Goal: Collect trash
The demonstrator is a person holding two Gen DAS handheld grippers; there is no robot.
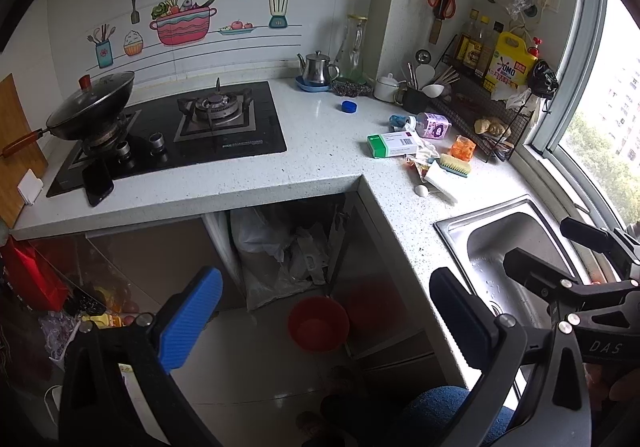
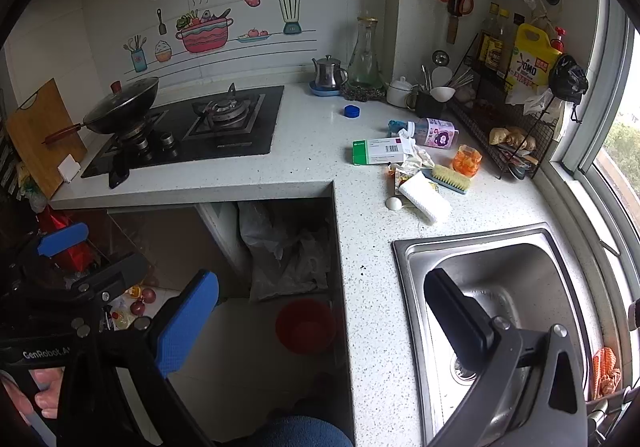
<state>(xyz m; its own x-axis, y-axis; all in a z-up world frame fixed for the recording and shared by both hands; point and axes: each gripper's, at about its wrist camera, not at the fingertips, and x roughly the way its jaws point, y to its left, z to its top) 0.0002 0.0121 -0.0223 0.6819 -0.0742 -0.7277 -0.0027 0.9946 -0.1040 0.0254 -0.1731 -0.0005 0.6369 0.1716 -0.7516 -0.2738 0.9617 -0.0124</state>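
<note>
Trash pile (box (image 2: 378, 152), wrappers (image 2: 412, 163), bottle (image 2: 434, 133)) right of centre on counter (image 2: 312, 163). Blue cap (image 2: 351, 110) further up, apart. Both grippers, left (image 1: 326, 321) and right (image 2: 320, 321), spread, empty, low in frame. Step: approach. Next: reach to pile, pinch box.

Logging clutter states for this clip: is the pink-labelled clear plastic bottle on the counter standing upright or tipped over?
Tipped over. The pink-labelled clear plastic bottle lies on its side on the speckled white counter, label facing up.
</note>
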